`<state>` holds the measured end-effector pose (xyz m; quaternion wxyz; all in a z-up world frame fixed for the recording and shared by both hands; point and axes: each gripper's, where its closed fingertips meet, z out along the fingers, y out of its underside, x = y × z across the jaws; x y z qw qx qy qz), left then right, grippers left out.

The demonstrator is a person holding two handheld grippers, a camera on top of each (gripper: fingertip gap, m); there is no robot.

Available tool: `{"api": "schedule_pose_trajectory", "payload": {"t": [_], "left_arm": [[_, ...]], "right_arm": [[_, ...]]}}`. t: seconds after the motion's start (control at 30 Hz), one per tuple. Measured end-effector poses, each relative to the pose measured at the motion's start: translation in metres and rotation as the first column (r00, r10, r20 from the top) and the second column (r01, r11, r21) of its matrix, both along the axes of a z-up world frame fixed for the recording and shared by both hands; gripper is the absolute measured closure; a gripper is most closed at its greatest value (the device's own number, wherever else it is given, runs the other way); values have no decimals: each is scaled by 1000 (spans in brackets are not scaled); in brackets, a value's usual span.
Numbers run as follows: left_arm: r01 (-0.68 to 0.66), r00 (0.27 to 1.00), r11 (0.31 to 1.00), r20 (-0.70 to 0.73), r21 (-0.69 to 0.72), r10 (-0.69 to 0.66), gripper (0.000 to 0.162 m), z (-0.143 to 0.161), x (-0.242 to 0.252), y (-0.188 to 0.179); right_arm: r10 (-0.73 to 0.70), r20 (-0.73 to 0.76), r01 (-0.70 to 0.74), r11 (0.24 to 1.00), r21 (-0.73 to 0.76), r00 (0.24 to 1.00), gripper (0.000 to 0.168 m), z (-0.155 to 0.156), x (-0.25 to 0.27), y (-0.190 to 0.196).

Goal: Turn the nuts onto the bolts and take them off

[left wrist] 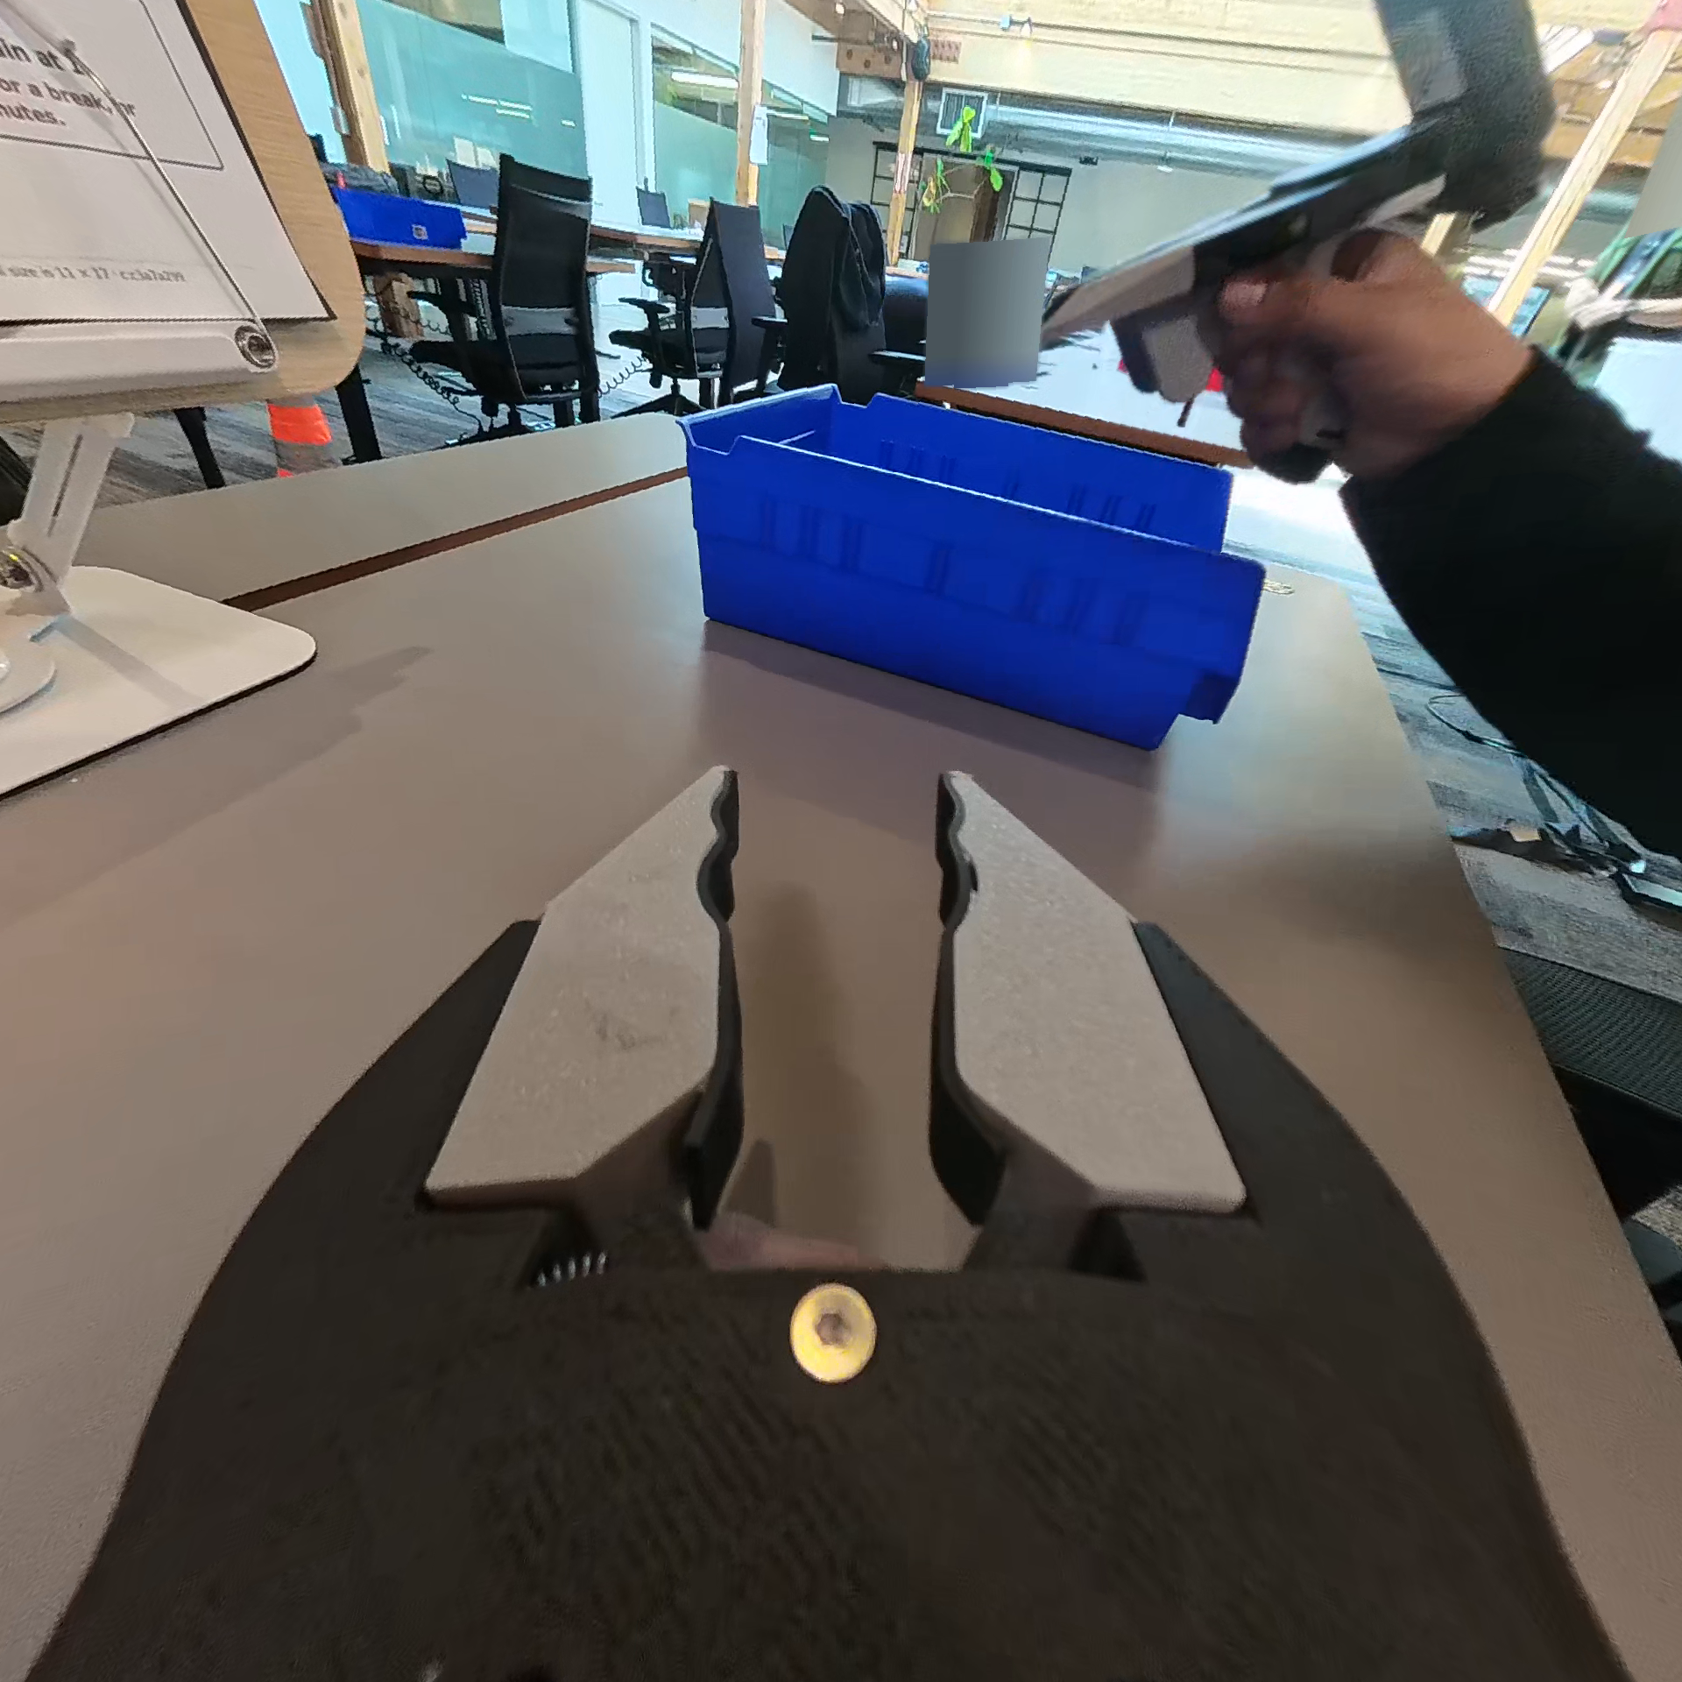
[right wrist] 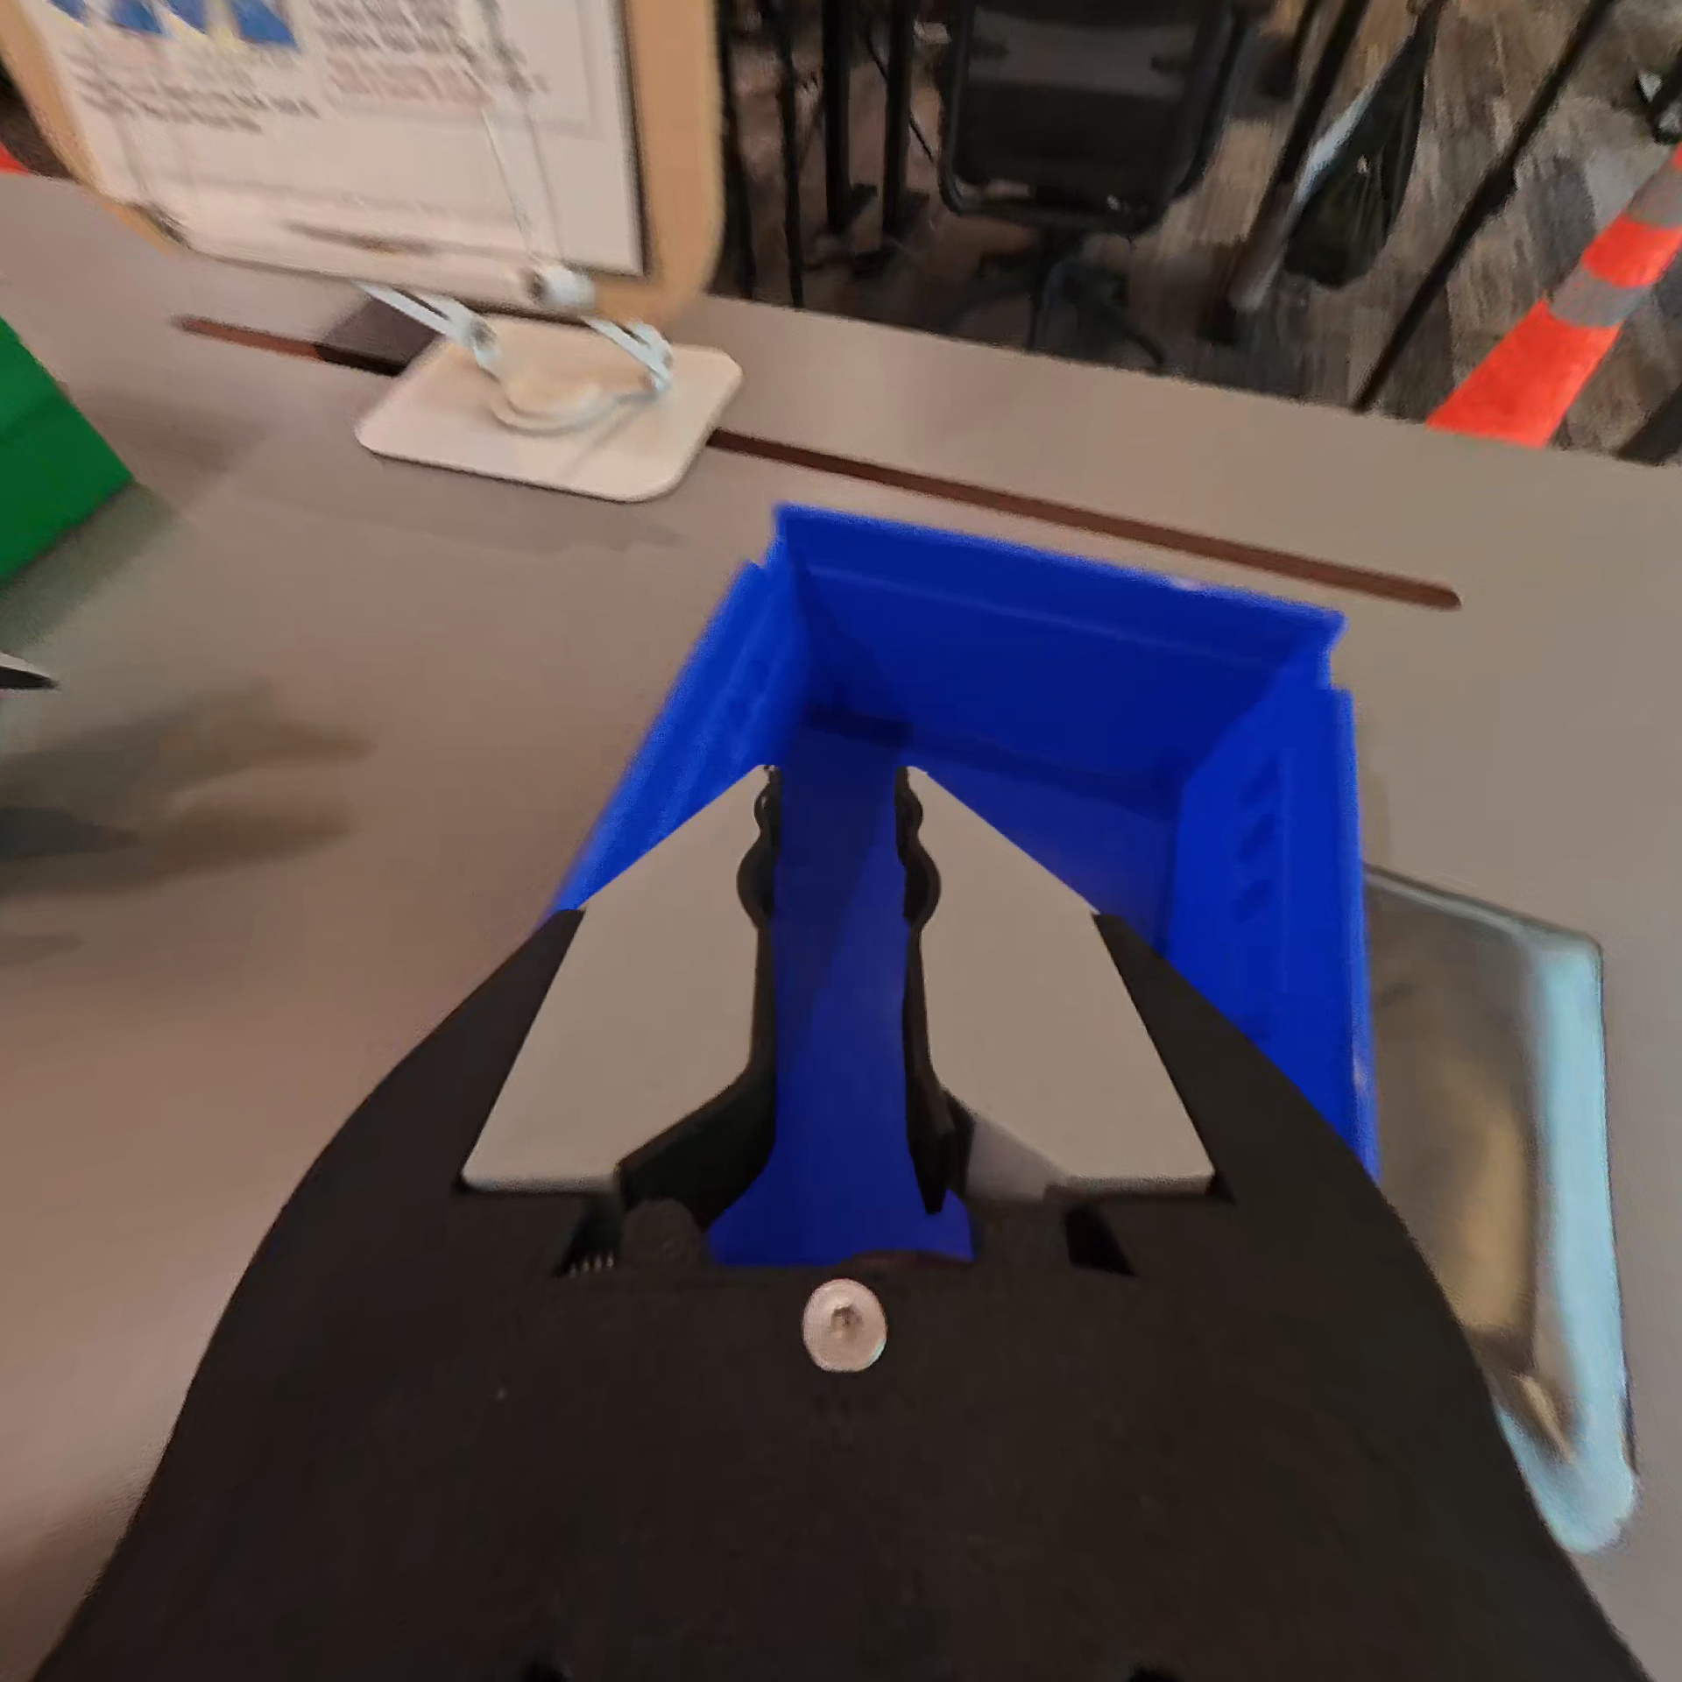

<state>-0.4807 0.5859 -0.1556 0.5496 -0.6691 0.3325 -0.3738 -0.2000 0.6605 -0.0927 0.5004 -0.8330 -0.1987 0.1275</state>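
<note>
Both claws gape empty: right gripper above the blue bin (blurred), left gripper short of it.

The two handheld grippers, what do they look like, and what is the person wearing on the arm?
Each gripper, left and right, has a broad black textured plastic body shaped like a crescent, two flat grey wedge-shaped fingers lined with wavy black pads, and one round screw at the centre: brass-coloured on the left, silver on the right. A small coil spring shows at the left finger's base. The person's arm wears a black long sleeve.
</note>
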Motion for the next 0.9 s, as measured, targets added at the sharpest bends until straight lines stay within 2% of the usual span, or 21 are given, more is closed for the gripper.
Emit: {"api": "schedule_pose_trajectory", "payload": {"t": [0.13, 0.2, 0.3, 0.33, 0.43, 0.5, 0.6, 0.73, 0.83, 0.9], "left_arm": [[7, 1000, 1000, -12, 4, -7, 120, -1, 2, -1], [10, 1000, 1000, -18, 6, -10, 120, -2, 2, -2], [7, 999, 1000, -32, 9, -7, 117, -3, 3, -2], [7, 999, 1000, -36, 11, -7, 116, -3, 4, -2], [11, 999, 1000, -50, 9, -10, 111, -5, 5, -2], [16, 998, 1000, -65, 1, -16, 108, -8, 6, -3], [33, 995, 999, -96, -35, -37, 107, -14, 9, -4], [51, 990, 996, -126, -70, -59, 103, -21, 16, -6], [42, 985, 998, -168, -45, -49, 102, -23, 14, -11], [19, 978, 1000, -209, -22, -23, 102, -20, 9, -14]], "right_arm": [[168, -84, -165, 985, 49, 982, 139, 24, -70, -15], [297, -143, -290, 955, 67, 944, 135, 31, -119, -28], [557, -325, -548, 826, 128, 764, 129, 46, -208, -67], [589, -327, -579, 804, 138, 739, 130, 42, -228, -70], [514, -188, -500, 858, 121, 837, 119, 1, -257, -37], [464, -167, -447, 885, 129, 870, 119, -24, -263, -15], [451, -238, -442, 892, 90, 860, 117, -52, -267, -4], [437, -167, -433, 899, 63, 884, 121, -76, -264, 0], [449, -206, -450, 892, 44, 869, 120, -80, -272, -5], [457, -180, -456, 889, 51, 871, 121, -81, -274, -8]]}}
